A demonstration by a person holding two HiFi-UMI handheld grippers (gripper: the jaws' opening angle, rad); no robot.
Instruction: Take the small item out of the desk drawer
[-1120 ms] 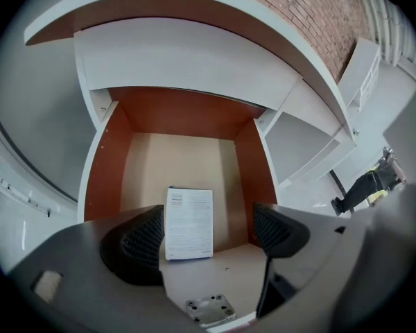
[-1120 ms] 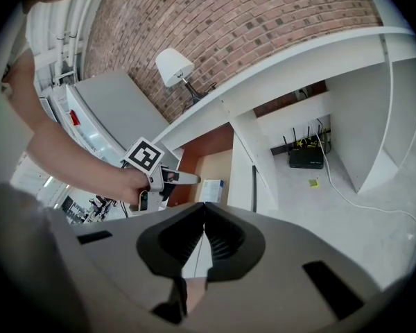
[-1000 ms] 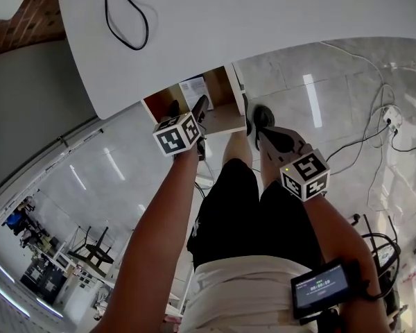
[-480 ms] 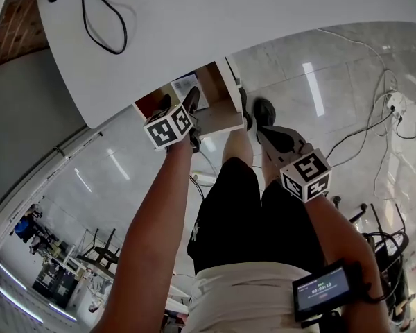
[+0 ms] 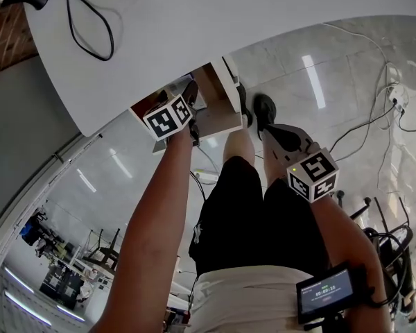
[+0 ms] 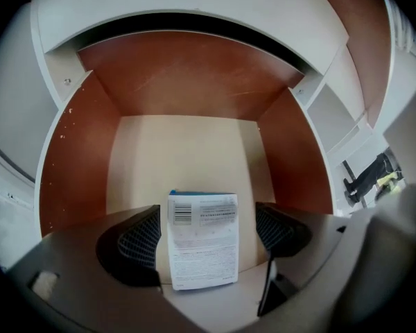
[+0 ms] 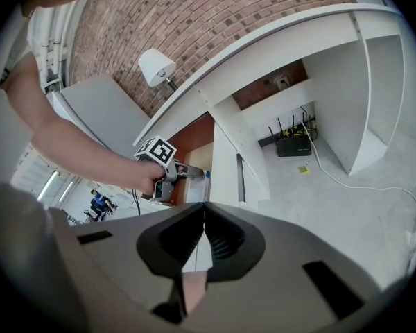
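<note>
The desk drawer (image 6: 187,151) stands pulled out, with red-brown walls and a pale floor. A small white packet (image 6: 202,238) with a barcode and a blue top edge lies flat on that floor. My left gripper (image 6: 206,233) points steeply down into the drawer with the packet between its pads (image 6: 142,240). Its jaws have just been opening and do not press on the packet. In the head view the left gripper (image 5: 189,97) reaches into the drawer (image 5: 220,115) under the white desk top (image 5: 194,19). My right gripper (image 5: 272,132) hangs beside the drawer, shut and holding nothing.
A black cable (image 5: 90,19) lies on the desk top. White leads and a socket strip (image 5: 394,96) trail over the glossy floor at the right. The person's legs and shoes (image 5: 263,107) are below the drawer. A router (image 7: 291,146) sits under the desk, against the brick wall.
My left gripper has moved farther down into the drawer. The right gripper has stayed about where it was.
</note>
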